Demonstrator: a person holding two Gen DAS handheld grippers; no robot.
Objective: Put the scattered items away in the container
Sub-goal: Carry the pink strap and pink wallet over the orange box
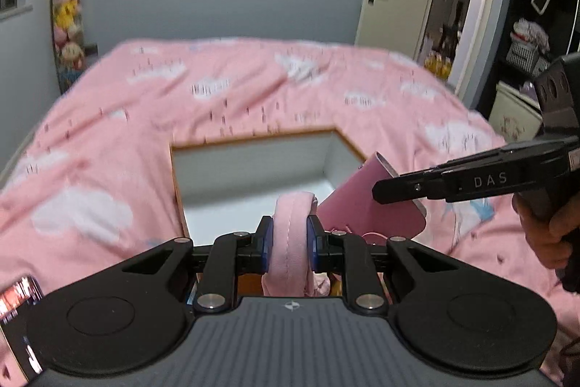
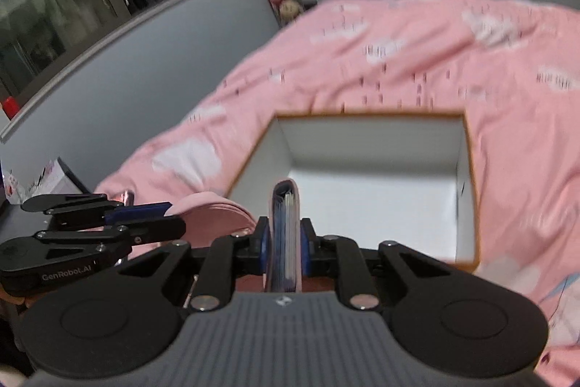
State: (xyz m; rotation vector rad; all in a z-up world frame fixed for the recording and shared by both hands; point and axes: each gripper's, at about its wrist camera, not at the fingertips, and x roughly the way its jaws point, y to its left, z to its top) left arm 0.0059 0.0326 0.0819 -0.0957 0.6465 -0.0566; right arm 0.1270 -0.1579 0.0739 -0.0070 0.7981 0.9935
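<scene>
An open box with a white inside and a wooden rim (image 1: pixel 253 137) (image 2: pixel 362 114) sits on the pink bed. My left gripper (image 1: pixel 289 234) is shut on a soft pink padded item (image 1: pixel 291 205), held just above the box's near edge. My right gripper (image 1: pixel 384 193) comes in from the right, shut on a pink wallet (image 1: pixel 366 205) tilted over the box's right corner. In the right wrist view the wallet (image 2: pixel 284 205) stands edge-on between the right gripper's (image 2: pixel 286 238) blue pads. To its left the left gripper (image 2: pixel 174 216) holds the pink padded item (image 2: pixel 214 209).
A pink cloud-print bedspread (image 1: pixel 253 89) covers the bed around the box. A phone (image 1: pixel 18 314) lies at the lower left. A column of plush toys (image 1: pixel 67 6) hangs on the grey wall. A person's hand (image 1: pixel 551 227) grips the right gripper. A doorway and shelves stand at the right.
</scene>
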